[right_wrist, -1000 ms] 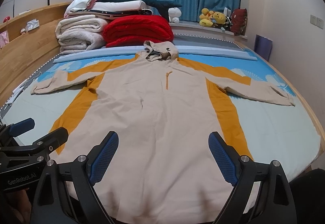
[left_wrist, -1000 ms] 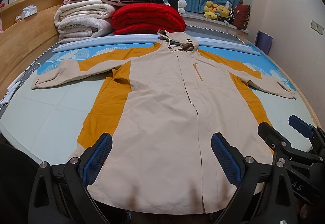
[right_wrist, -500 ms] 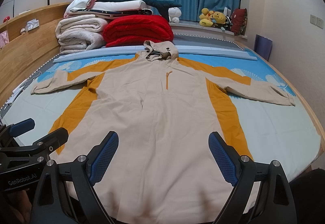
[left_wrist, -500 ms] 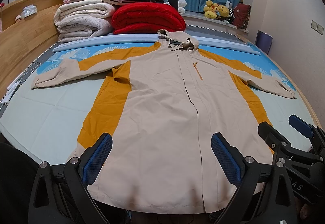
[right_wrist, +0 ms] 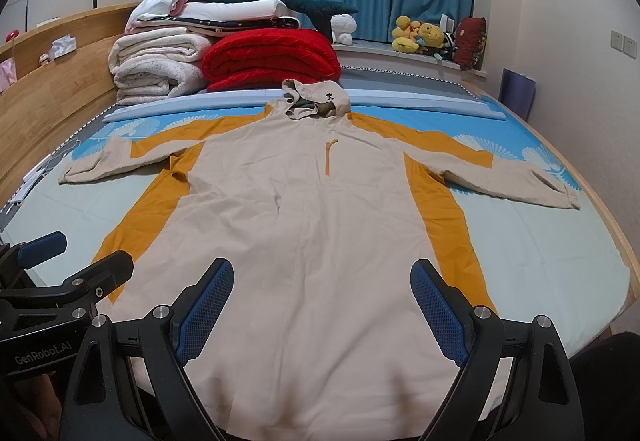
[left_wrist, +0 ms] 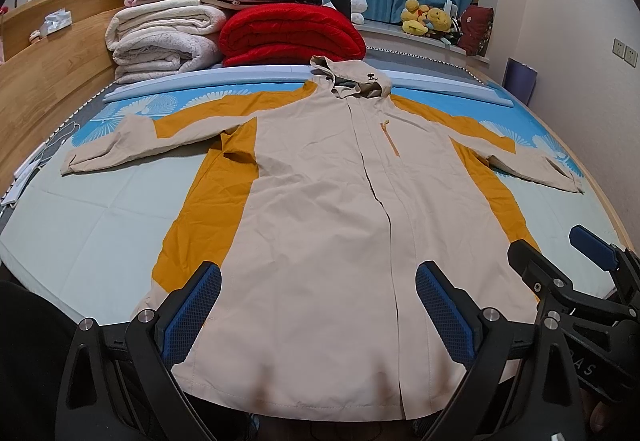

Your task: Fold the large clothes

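Observation:
A long beige and mustard hooded jacket (left_wrist: pixel 320 201) lies flat, front up, on the bed, sleeves spread to both sides and hood toward the far end; it also shows in the right wrist view (right_wrist: pixel 316 209). My left gripper (left_wrist: pixel 318 305) is open and empty, held above the jacket's hem. My right gripper (right_wrist: pixel 320 301) is open and empty, also above the hem. The right gripper shows at the right edge of the left wrist view (left_wrist: pixel 560 269), and the left gripper shows at the left edge of the right wrist view (right_wrist: pixel 76 261).
A stack of folded blankets (left_wrist: pixel 168 37) and a red quilt (left_wrist: pixel 292 37) sits at the far end of the bed. A wooden headboard (left_wrist: pixel 44 73) runs along the left. Plush toys (left_wrist: pixel 428 21) sit on the window ledge. A white cable (left_wrist: pixel 36 165) lies at the left bed edge.

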Tool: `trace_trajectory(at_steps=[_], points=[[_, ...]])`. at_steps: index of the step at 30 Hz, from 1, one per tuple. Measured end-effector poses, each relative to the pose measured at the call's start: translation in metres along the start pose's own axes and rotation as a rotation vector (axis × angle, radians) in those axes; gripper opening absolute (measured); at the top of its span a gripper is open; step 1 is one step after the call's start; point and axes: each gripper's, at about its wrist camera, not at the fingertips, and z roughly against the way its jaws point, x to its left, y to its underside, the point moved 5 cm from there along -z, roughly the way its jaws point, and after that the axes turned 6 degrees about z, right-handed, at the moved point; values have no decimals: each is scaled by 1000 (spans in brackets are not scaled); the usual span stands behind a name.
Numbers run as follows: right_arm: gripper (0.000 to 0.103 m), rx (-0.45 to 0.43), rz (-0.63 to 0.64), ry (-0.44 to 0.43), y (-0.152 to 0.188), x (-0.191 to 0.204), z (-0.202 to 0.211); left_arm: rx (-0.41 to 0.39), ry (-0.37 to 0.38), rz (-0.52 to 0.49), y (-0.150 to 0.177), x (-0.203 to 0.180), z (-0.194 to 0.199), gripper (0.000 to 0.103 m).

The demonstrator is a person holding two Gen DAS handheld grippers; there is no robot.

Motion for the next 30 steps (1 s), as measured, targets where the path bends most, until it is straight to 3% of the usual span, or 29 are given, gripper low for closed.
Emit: trace_trajectory(at_steps=[21, 30], points=[[90, -10, -2, -1, -1, -1, 2, 1, -18, 28, -1, 4, -2, 94], [90, -91, -15, 26, -22, -27, 19, -107, -34, 95, -40, 30, 16, 91]])
